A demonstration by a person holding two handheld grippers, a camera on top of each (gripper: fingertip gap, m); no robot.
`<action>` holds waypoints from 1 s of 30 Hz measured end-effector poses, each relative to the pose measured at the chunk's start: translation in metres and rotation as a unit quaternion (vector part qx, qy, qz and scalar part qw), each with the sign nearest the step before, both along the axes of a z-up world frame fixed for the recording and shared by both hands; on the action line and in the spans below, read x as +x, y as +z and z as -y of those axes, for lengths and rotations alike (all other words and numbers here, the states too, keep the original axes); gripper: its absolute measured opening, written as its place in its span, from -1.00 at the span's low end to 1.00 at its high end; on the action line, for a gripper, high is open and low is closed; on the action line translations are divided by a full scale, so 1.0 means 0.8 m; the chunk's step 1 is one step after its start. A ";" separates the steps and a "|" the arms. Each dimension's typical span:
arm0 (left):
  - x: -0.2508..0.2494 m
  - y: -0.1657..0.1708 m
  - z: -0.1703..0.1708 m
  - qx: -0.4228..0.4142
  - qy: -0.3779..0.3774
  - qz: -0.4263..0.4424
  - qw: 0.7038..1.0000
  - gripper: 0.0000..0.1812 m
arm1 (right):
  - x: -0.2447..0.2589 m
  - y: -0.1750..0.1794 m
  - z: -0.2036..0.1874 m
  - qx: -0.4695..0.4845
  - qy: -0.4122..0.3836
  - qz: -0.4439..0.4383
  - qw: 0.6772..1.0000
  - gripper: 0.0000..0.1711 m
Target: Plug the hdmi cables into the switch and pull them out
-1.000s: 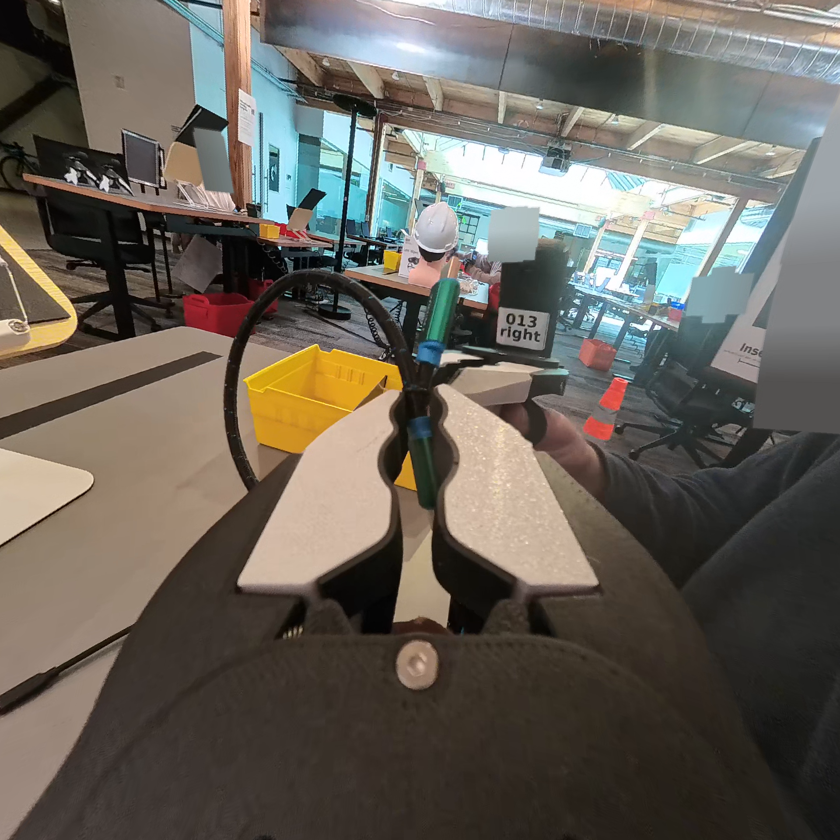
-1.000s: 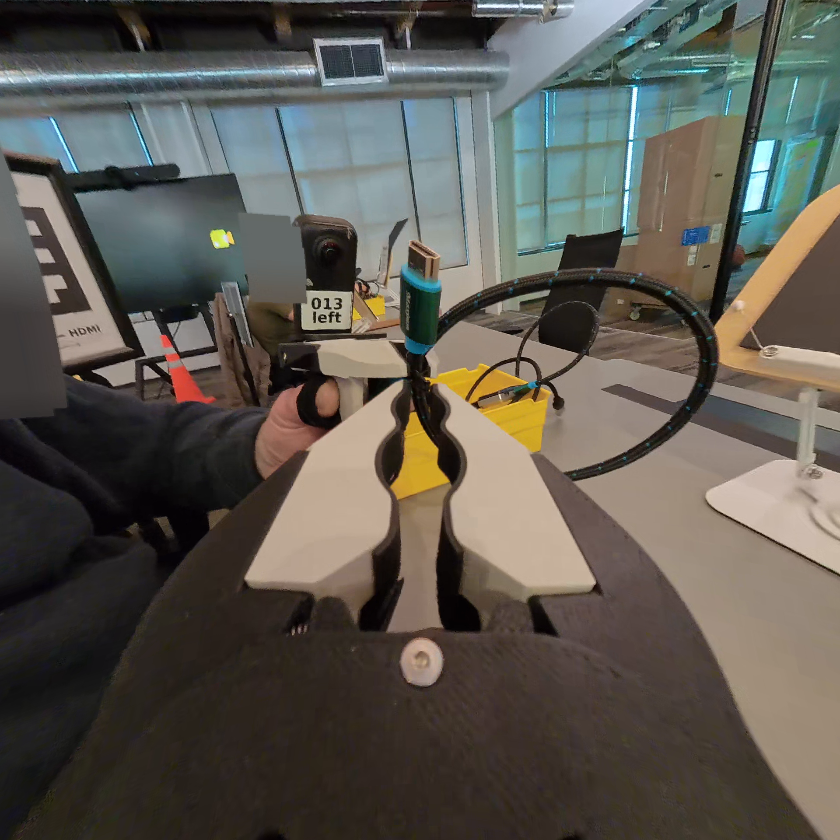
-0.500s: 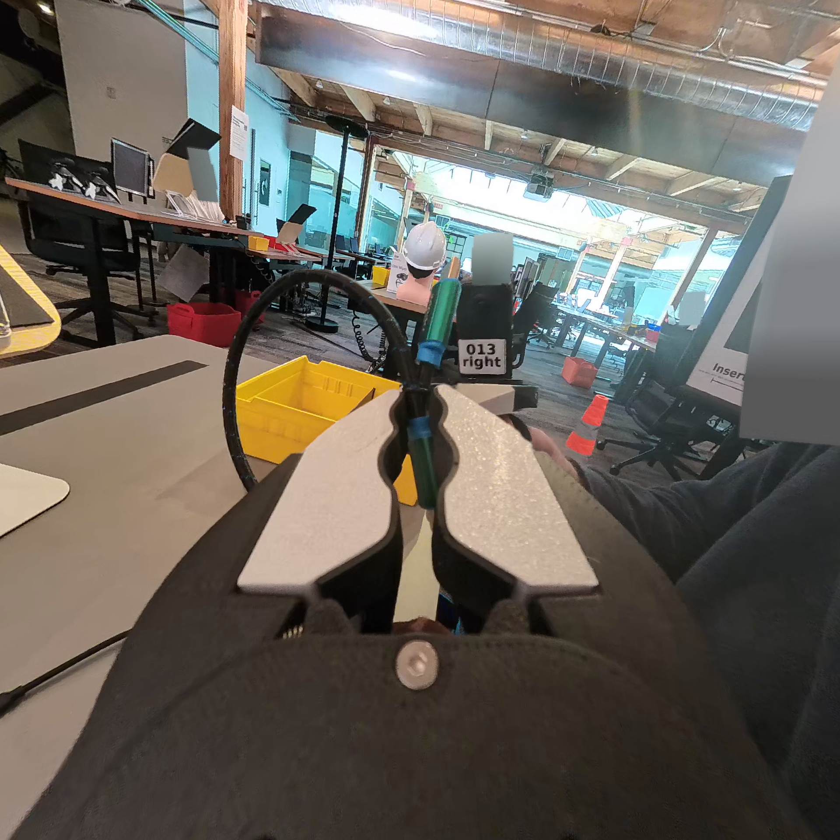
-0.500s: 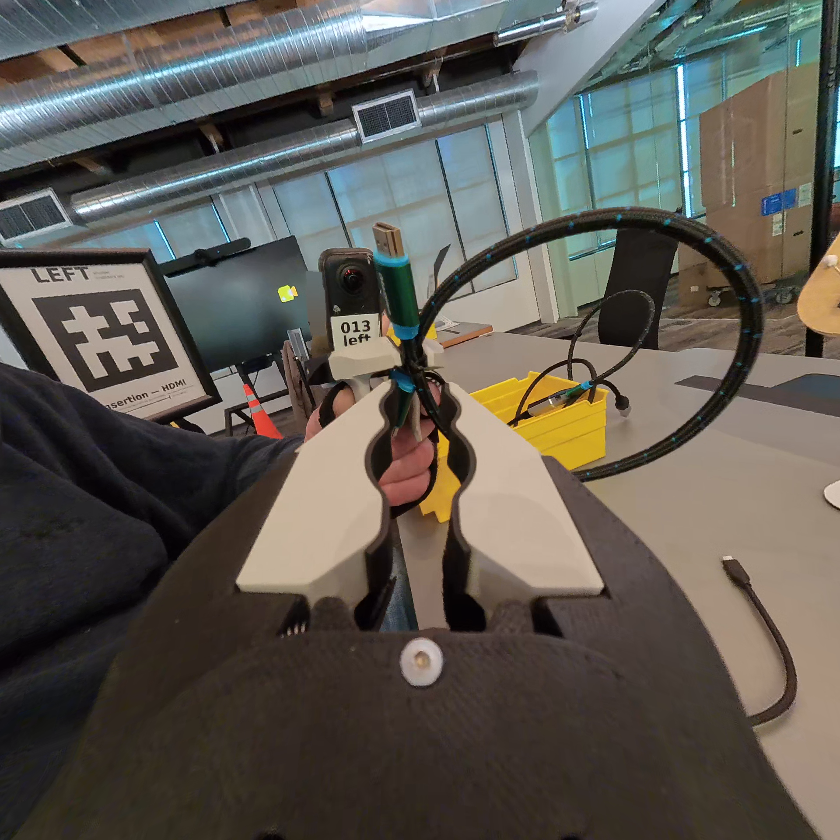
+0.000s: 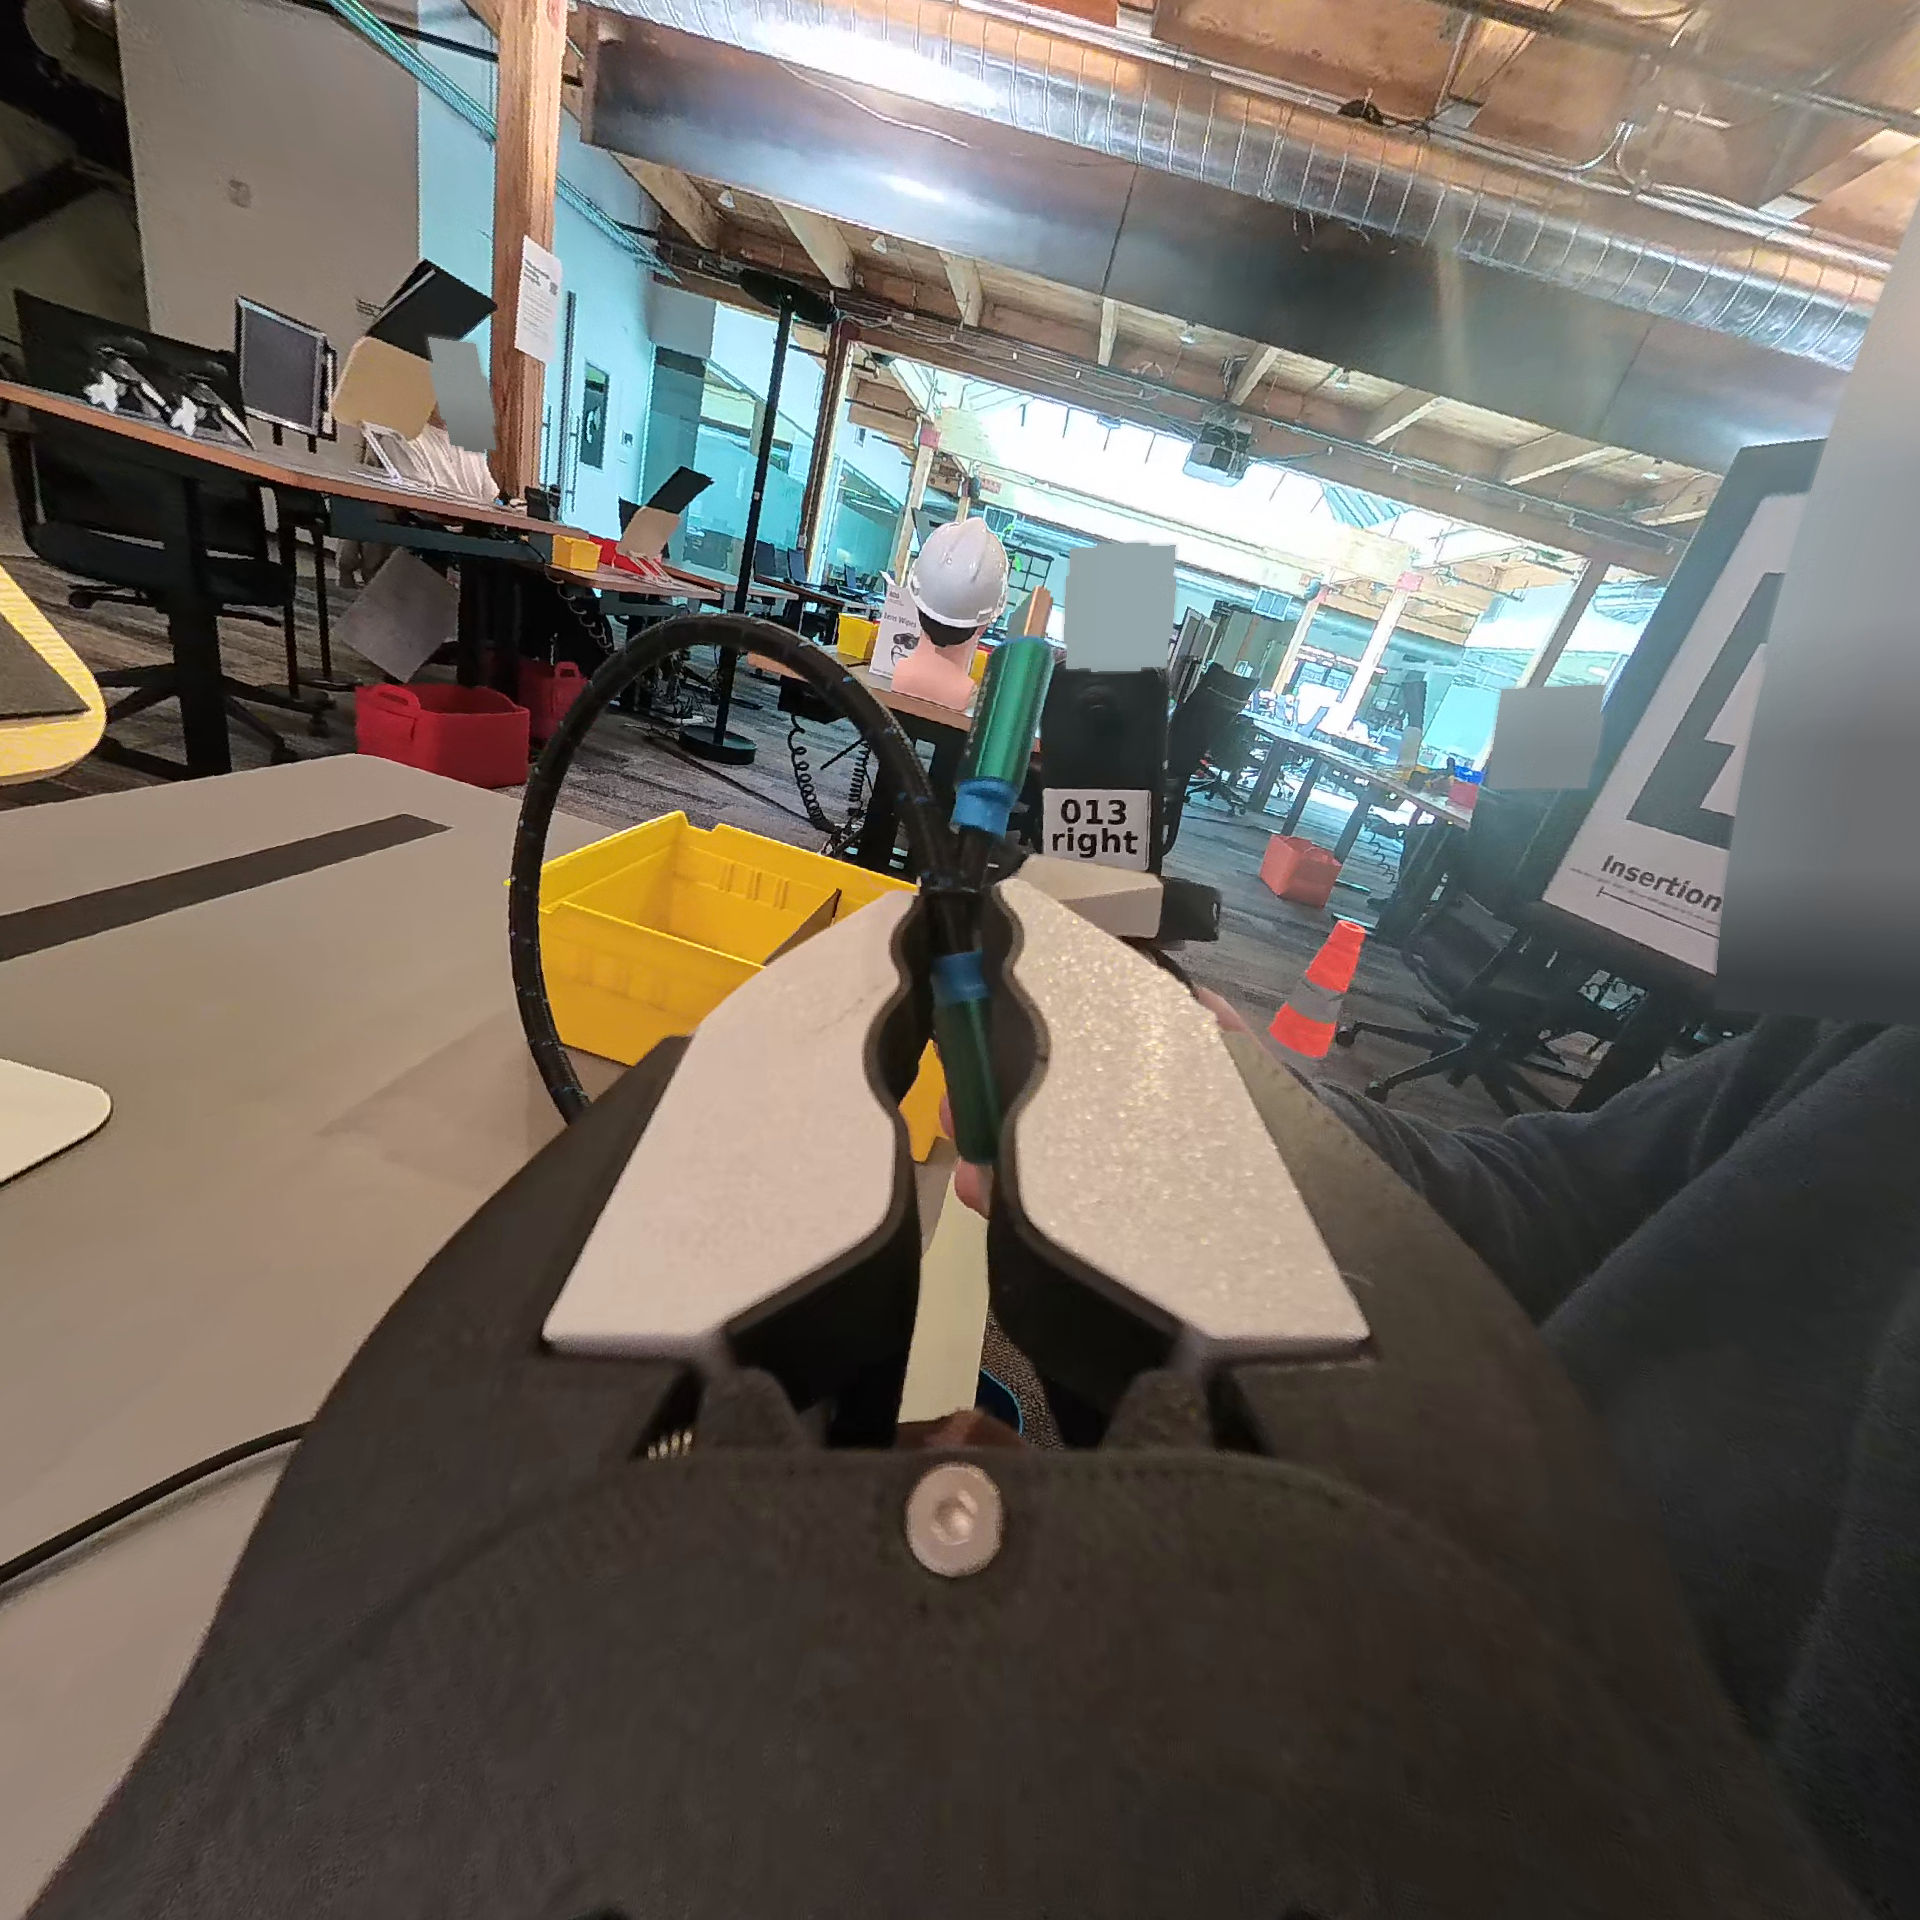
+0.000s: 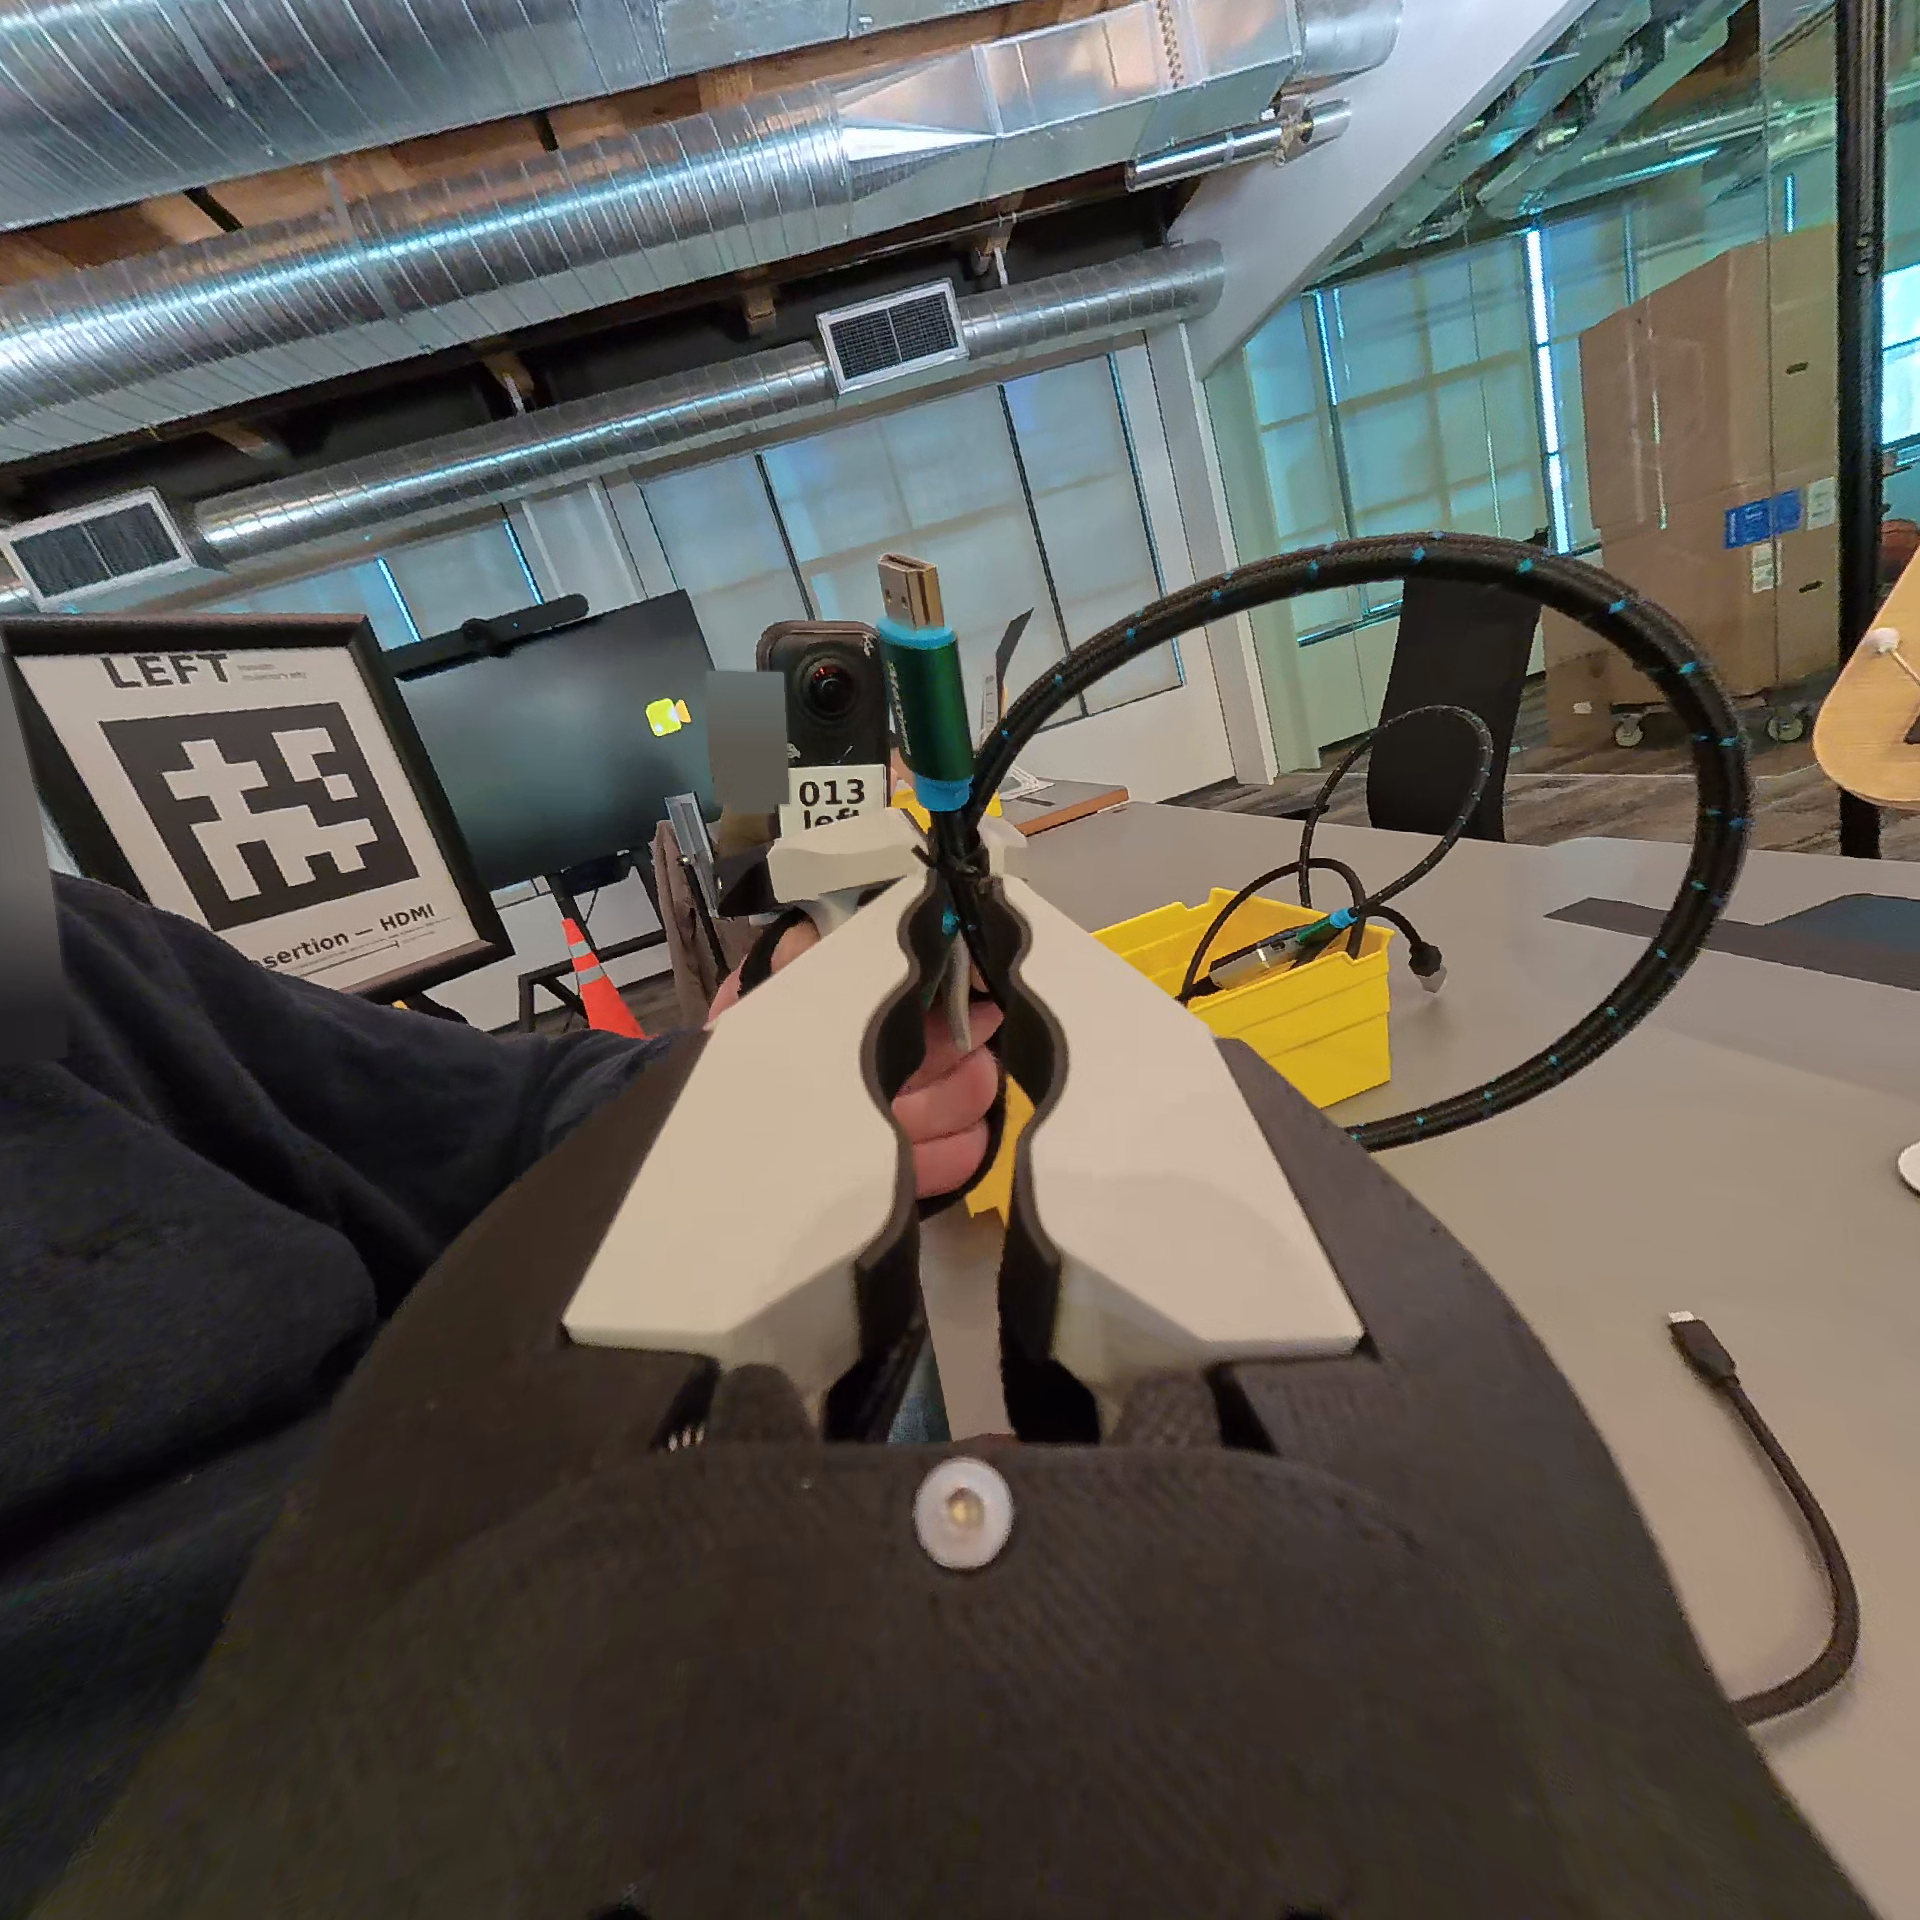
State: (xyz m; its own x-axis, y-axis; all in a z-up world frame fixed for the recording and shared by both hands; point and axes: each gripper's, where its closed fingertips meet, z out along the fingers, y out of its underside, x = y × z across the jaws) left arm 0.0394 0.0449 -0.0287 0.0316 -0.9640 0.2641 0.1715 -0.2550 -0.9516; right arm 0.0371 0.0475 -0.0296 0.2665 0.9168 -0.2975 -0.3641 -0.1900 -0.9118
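Note:
A black braided HDMI cable point(image 6: 1720, 790) is bent into a loop above the grey table point(image 6: 1558, 1195). My right gripper point(image 6: 958, 883) is shut on the cable just under its upright green plug point(image 6: 923, 707). My left gripper point(image 5: 956, 920) faces it and is shut on the same cable. In the left wrist view one green plug point(image 5: 1003, 717) stands above the fingertips and a second green plug point(image 5: 966, 1081) hangs between the fingers. The cable loop point(image 5: 540, 904) arcs to the left. The two grippers meet tip to tip. No switch is in view.
A yellow bin point(image 6: 1299, 1008) with more cables stands on the table behind the grippers; it also shows in the left wrist view point(image 5: 665, 935). A thin black cable point(image 6: 1787, 1486) lies on the table at right. A person's dark sleeve point(image 6: 208, 1143) fills the left side. My left and right fingertips are right by each other.
The right gripper has tilted up and swung until the left gripper sits straight behind its fingertips. The cable loop has risen with it. Both stay shut on the cable.

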 end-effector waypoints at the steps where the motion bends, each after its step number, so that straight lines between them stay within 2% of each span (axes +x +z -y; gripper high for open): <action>1: 0.000 0.000 0.000 0.000 0.000 0.001 1.000 -0.91 | 0.000 0.000 0.000 -0.003 0.002 -0.004 1.000 -0.94; 10: 0.001 -0.003 0.000 -0.001 0.000 0.001 1.000 -0.91 | 0.002 0.002 -0.002 -0.023 0.013 -0.035 0.999 -0.99; 17: 0.002 -0.003 0.001 -0.005 -0.002 0.003 1.000 -0.91 | 0.002 0.000 -0.001 -0.021 0.014 -0.029 0.999 -1.00; 23: 0.001 0.000 0.004 -0.008 -0.013 0.004 1.000 -0.91 | 0.001 0.000 0.003 0.008 0.010 -0.003 1.000 -1.00; 30: 0.003 -0.003 0.005 -0.012 -0.026 -0.010 1.000 -0.90 | 0.003 -0.006 0.003 0.060 -0.024 0.075 0.995 -1.00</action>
State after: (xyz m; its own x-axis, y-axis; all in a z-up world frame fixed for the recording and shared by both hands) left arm 0.0417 0.0408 -0.0311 -0.0123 -0.9576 0.2879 0.1378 -0.2868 -0.9480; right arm 0.0391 0.0447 -0.0344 0.3435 0.9287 -0.1399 -0.2283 -0.0619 -0.9716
